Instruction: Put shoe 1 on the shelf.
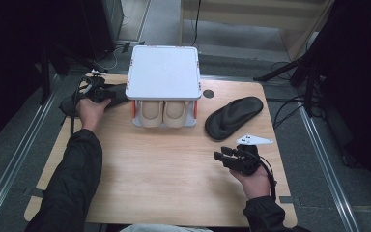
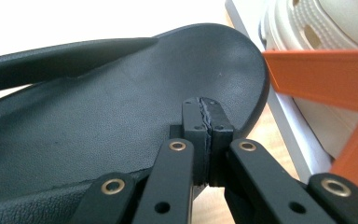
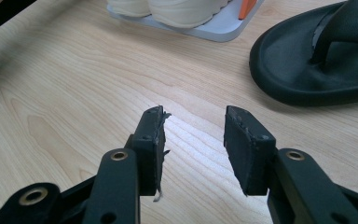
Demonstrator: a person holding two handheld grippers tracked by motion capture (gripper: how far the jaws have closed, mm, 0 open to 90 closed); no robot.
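Note:
A black sandal [image 2: 98, 116] lies left of the shoe rack, seen in the high view as a dark shape [image 1: 119, 95] by my left hand. My left gripper [image 2: 208, 126] [image 1: 107, 92] is shut, its pads pressed together over that sandal's footbed near the rounded end, with nothing showing between them. A second black sandal [image 1: 234, 116] [image 3: 317, 65] lies on the table right of the rack. My right gripper [image 1: 222, 154] [image 3: 193, 135] hovers open over bare wood below that sandal, its jaws empty.
A white-topped shoe rack [image 1: 163, 72] with orange struts [image 2: 317, 70] stands at the table's back middle, holding a pair of cream shoes [image 1: 164, 112] on its lower shelf. The wooden table [image 1: 164, 174] has a round hole [image 1: 208, 93] right of the rack. Metal floor rails run along both sides.

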